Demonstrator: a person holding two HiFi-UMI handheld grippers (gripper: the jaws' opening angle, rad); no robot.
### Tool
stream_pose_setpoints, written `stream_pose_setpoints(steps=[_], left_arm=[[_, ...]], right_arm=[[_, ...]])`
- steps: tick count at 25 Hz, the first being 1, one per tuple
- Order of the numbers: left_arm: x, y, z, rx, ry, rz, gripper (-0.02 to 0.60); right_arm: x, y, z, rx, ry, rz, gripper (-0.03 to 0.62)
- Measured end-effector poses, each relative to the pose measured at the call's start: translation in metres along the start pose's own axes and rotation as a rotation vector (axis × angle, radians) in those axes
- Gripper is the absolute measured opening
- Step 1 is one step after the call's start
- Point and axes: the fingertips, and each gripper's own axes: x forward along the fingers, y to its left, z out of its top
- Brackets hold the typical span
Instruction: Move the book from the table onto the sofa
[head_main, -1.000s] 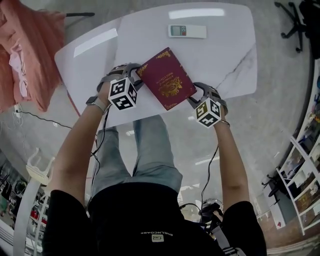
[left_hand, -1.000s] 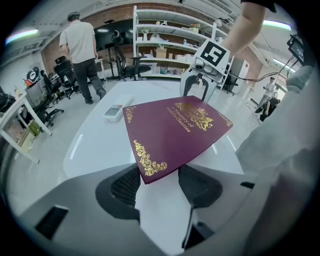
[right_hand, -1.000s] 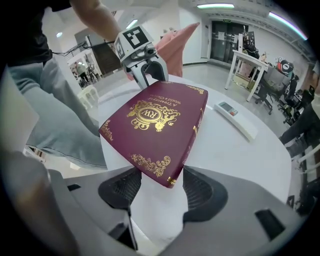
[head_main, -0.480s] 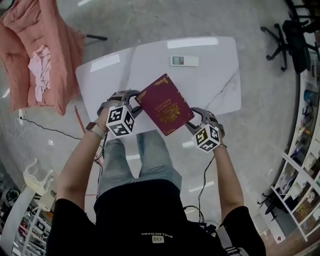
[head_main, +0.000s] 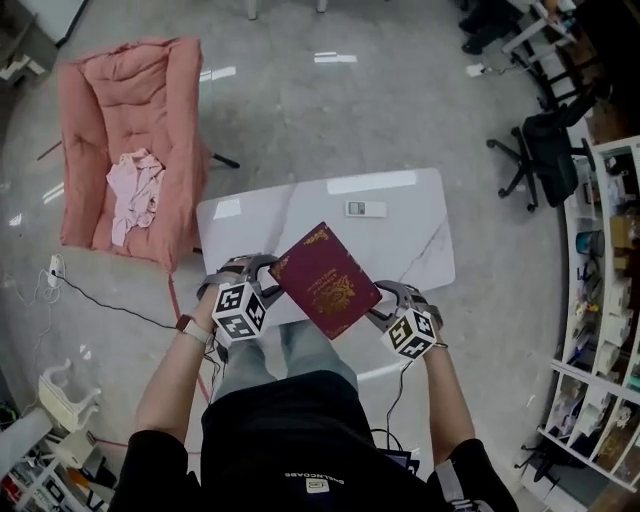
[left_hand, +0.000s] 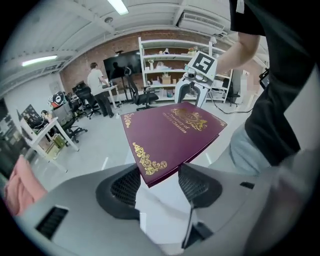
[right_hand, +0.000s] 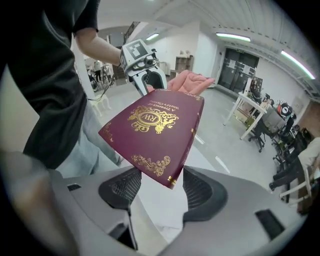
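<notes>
A maroon book with gold ornament hangs in the air above the near edge of the white table. My left gripper is shut on the book's left corner and my right gripper is shut on its right corner. In the left gripper view the book juts out from between the pads, with the right gripper's marker cube beyond it. The right gripper view shows the book wedged between the pads. The pink sofa chair stands on the floor at the far left.
A white remote lies on the table's far side. A pale cloth lies on the sofa seat. Black office chairs and shelves line the right. A cable runs across the floor at left.
Both grippers have risen with the book, lifting it well off the table. The head view has climbed too, so the table looks smaller and the whole sofa has come into view.
</notes>
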Motion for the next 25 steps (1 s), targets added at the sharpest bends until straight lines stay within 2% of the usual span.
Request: stream_pose_setpoints(steps=[6,9,14,19,25], left_arm=[[-0.094,0.009,0.010,0.011,-0.022,0.067,0.245],[-0.142,0.009,0.001,0.012,-0.026,0.104,0.245],[-0.221,-0.005,-0.040,-0.006,-0.041,0.175,0.245],[-0.282,-0.032,-0.079,-0.034,-0.059,0.235,0.245],[-0.349,-0.064,-0.135,-0.114,-0.058,0.318,0.245]], right_arm=[[-0.044,0.009,0.074,-0.077,-0.022,-0.010,0.279],[-0.056,0.023,0.116,-0.111,-0.030,-0.019,0.279],[-0.063,0.066,0.190,-0.182,-0.047,-0.044,0.279],[-0.065,0.113,0.243,-0.257,-0.045,-0.045,0.279],[-0.055,0.164,0.308,-0.362,-0.071,-0.013,0.279]])
